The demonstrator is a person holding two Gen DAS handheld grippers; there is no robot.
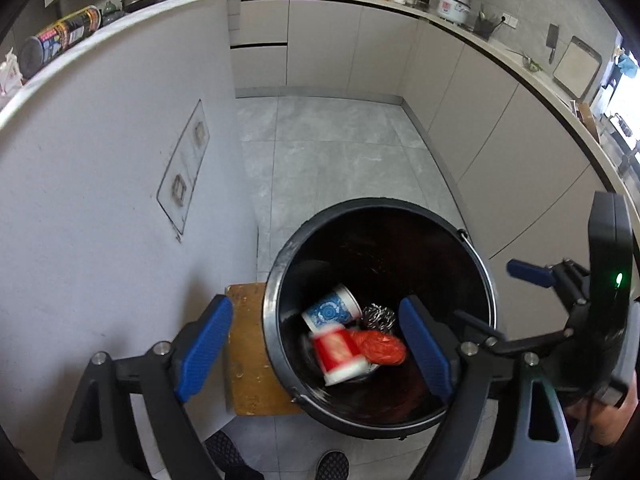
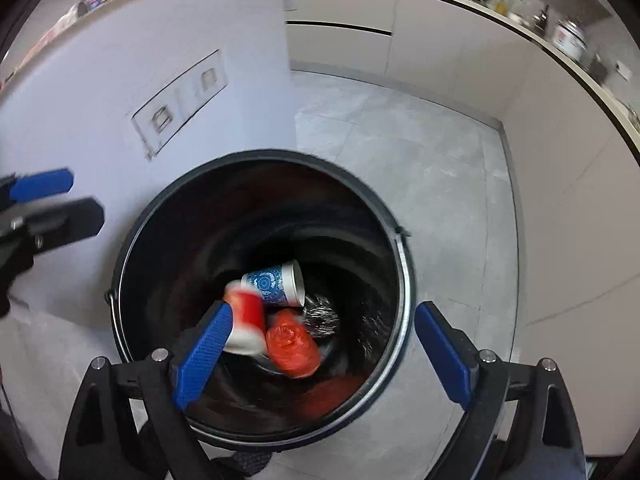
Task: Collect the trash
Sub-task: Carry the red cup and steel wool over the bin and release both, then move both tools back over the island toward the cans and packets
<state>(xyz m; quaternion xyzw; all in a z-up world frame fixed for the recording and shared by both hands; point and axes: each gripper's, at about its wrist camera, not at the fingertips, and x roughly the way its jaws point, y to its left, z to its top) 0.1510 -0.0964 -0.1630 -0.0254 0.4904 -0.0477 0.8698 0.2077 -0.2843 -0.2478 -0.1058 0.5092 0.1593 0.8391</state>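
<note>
A black bucket (image 1: 276, 280) stands on the floor and holds a blue-patterned paper cup (image 1: 332, 312), a red and white paper cup (image 1: 340, 354), an orange plastic bag (image 1: 380, 346) and a steel scourer (image 1: 378, 316). The red cup looks blurred. My left gripper (image 1: 316, 348) is open and empty above the bucket's left side. My right gripper (image 2: 324, 352) is open and empty above the bucket (image 2: 404, 280); it also shows in the left wrist view (image 1: 532, 272). The same blue cup (image 2: 276, 284), red cup (image 2: 248, 324), bag (image 2: 292, 344) and scourer (image 2: 320, 316) show in the right wrist view.
A white counter side panel (image 1: 100, 184) stands left of the bucket. A wooden board (image 1: 248, 348) lies beside the bucket. Grey tiled floor (image 1: 332, 152) stretches ahead to pale cabinets (image 1: 460, 96). The person's shoes (image 1: 332, 466) are below the bucket.
</note>
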